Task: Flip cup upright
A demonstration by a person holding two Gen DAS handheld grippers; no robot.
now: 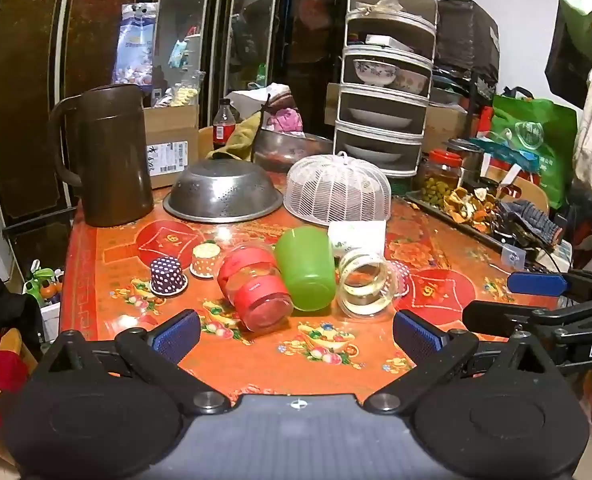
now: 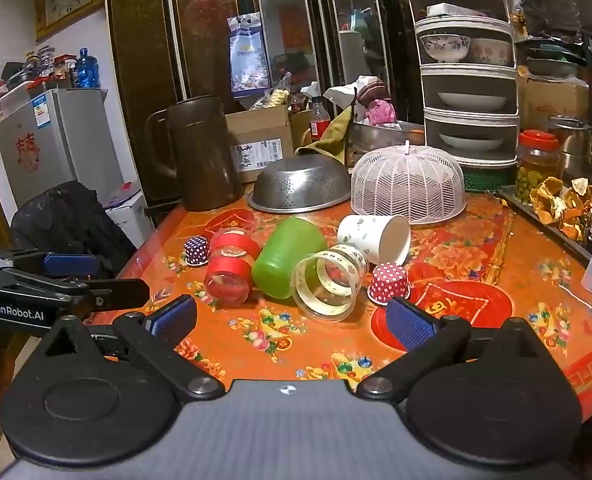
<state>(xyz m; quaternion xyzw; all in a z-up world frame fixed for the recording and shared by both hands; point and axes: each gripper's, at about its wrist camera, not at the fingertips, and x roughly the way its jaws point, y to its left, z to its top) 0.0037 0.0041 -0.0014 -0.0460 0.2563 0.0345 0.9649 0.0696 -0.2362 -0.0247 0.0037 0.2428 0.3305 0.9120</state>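
Note:
Several cups lie on their sides in a row on the orange table [image 1: 256, 360]: a clear cup with red bands [image 1: 254, 288] [image 2: 232, 268], a green cup [image 1: 306, 268] [image 2: 284, 258], a clear patterned cup [image 1: 366, 284] [image 2: 330, 282] and a white paper cup [image 1: 356, 236] [image 2: 376, 238]. Small polka-dot paper cups stand upside down beside them [image 1: 167, 276] [image 2: 389, 283]. My left gripper [image 1: 296, 336] is open and empty, just in front of the row. My right gripper [image 2: 292, 324] is open and empty, also in front of it, and shows at the right of the left wrist view [image 1: 516, 300].
Behind the cups stand a brown jug [image 1: 108, 156], an upturned metal colander [image 1: 222, 192], a white mesh food cover [image 1: 338, 190] and a tiered dish rack [image 1: 388, 80]. A tray of peels [image 1: 468, 204] lies at the right. The table edge runs along the left.

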